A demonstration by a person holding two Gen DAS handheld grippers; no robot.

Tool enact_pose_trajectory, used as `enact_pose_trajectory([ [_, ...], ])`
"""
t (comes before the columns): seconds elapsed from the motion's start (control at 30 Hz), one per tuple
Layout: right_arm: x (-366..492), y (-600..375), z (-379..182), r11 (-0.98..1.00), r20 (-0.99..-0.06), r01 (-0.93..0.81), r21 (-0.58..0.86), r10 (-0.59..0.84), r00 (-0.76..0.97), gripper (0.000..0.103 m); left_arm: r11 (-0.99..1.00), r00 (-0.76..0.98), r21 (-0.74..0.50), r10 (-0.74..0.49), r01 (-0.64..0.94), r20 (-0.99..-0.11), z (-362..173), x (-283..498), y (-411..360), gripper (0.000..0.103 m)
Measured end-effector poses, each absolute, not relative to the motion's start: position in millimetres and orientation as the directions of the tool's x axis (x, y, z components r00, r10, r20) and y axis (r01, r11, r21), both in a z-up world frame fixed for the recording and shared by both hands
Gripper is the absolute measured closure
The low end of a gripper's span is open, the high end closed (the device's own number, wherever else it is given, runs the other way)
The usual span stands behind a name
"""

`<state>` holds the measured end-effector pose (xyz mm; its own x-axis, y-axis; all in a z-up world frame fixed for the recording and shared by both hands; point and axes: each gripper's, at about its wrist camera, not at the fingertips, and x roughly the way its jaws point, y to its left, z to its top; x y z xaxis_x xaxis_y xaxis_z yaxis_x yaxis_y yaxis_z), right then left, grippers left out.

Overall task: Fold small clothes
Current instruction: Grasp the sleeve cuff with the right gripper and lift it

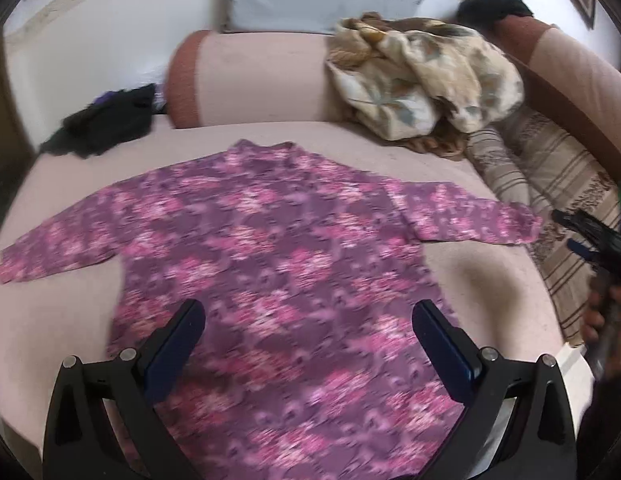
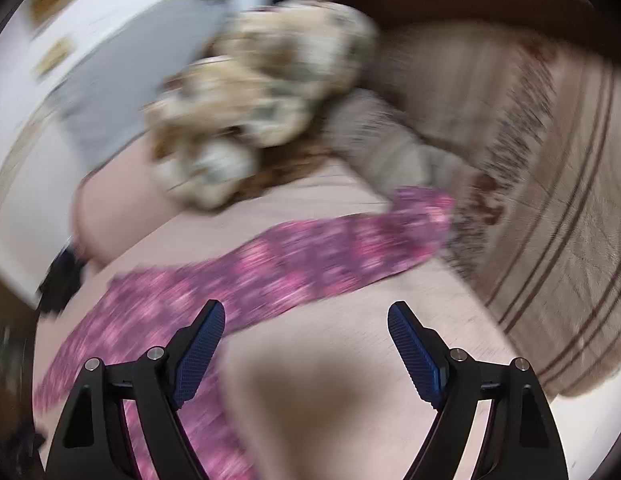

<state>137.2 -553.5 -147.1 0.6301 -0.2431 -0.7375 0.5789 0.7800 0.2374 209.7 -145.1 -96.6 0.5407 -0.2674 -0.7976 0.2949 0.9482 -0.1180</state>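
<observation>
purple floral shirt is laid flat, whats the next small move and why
Probably bring the right hand-held gripper onto the sleeve ahead of it and pinch near the cuff, to fold it across the body. The purple floral shirt lies spread flat on the bed, both sleeves out, and both the right and the left hand-held gripper are open and empty.

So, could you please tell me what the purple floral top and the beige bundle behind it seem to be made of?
Purple floral top: thin printed cloth, matte, lying flat; probably cotton or a blend. Beige bundle: soft, thicker printed fabric, crumpled into rounded folds.
</observation>
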Motion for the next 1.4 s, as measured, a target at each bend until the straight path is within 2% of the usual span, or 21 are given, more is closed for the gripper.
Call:
enact_pose_trajectory([
  [0.13,155.9,-634.0,-187.7,0.688,-0.786,0.702,0.182,-0.328,0.525,0.021,0.938,0.520,-0.136,-0.293,0.318,-0.803,-112.1,220.0,-159.7,0.000],
  [0.2,161.9,-665.5,-209.8,0.641,-0.812,0.738,0.209,-0.307,0.496,0.030,0.936,0.497,-0.141,-0.295,0.323,-0.816,-122.6,228.8,-166.2,0.000],
  [0.3,166.3,-692.1,-233.3,0.583,-0.831,0.774,0.248,-0.282,0.479,0.038,0.936,0.474,-0.158,-0.299,0.315,-0.828,-131.1,235.0,-168.4,0.000],
  [0.4,170.1,-707.6,-242.6,0.530,-0.814,0.782,0.327,-0.261,0.518,0.040,0.935,0.471,-0.165,-0.304,0.313,-0.828,-134.1,235.0,-167.3,0.000],
  [0.47,184.6,-708.0,-244.4,0.535,-0.821,0.782,0.320,-0.255,0.510,0.040,0.935,0.468,-0.170,-0.307,0.312,-0.828,-134.2,233.5,-166.0,0.000],
  [0.5,189.4,-708.8,-246.0,0.533,-0.821,0.775,0.341,-0.233,0.521,0.044,0.934,0.468,-0.174,-0.310,0.310,-0.828,-133.0,231.9,-164.8,0.000],
  [0.53,193.2,-710.5,-248.9,0.529,-0.822,0.766,0.365,-0.202,0.532,0.054,0.934,0.468,-0.177,-0.311,0.309,-0.827,-131.6,230.2,-163.4,0.000],
  [0.57,197.3,-711.5,-251.8,0.521,-0.822,0.758,0.393,-0.171,0.543,0.091,0.934,0.472,-0.180,-0.314,0.308,-0.824,-128.2,226.9,-160.8,0.000],
  [0.6,198.8,-712.0,-253.9,0.508,-0.819,0.754,0.416,-0.151,0.554,0.094,0.934,0.478,-0.181,-0.316,0.307,-0.820,-124.8,223.9,-158.3,0.000],
  [0.67,195.4,-702.4,-246.0,0.507,-0.809,0.756,0.414,-0.176,0.560,0.094,0.935,0.491,-0.181,-0.317,0.304,-0.812,-118.7,218.0,-151.4,0.000],
  [0.77,192.5,-661.3,-201.0,0.624,-0.750,0.715,0.316,-0.296,0.591,0.095,0.938,0.505,-0.194,-0.320,0.286,-0.802,-111.9,211.8,-136.7,0.000],
  [0.93,198.3,-537.5,-117.9,0.860,-0.594,0.496,0.120,-0.338,0.730,0.095,0.948,0.530,-0.223,-0.312,0.227,-0.789,-106.5,209.5,-104.1,0.000],
  [1.07,202.9,-417.0,-82.1,0.970,-0.529,0.244,0.024,-0.195,0.826,0.095,0.956,0.552,-0.253,-0.293,0.149,-0.780,-106.8,214.8,-62.8,0.000],
  [1.17,202.6,-322.4,-79.3,0.999,-0.527,0.043,-0.030,-0.052,0.848,0.095,0.961,0.567,-0.266,-0.263,0.079,-0.781,-110.1,220.1,-28.8,0.000],
  [1.27,206.1,-244.0,-103.9,0.991,-0.574,-0.131,-0.006,0.104,0.812,0.095,0.956,0.577,-0.294,-0.233,-0.012,-0.782,-116.7,228.2,14.9,0.000],
  [1.4,213.1,-171.6,-188.0,0.960,-0.709,-0.249,0.128,0.264,0.654,0.091,0.923,0.565,-0.363,-0.233,-0.127,-0.792,-139.0,236.5,68.9,0.000],
])
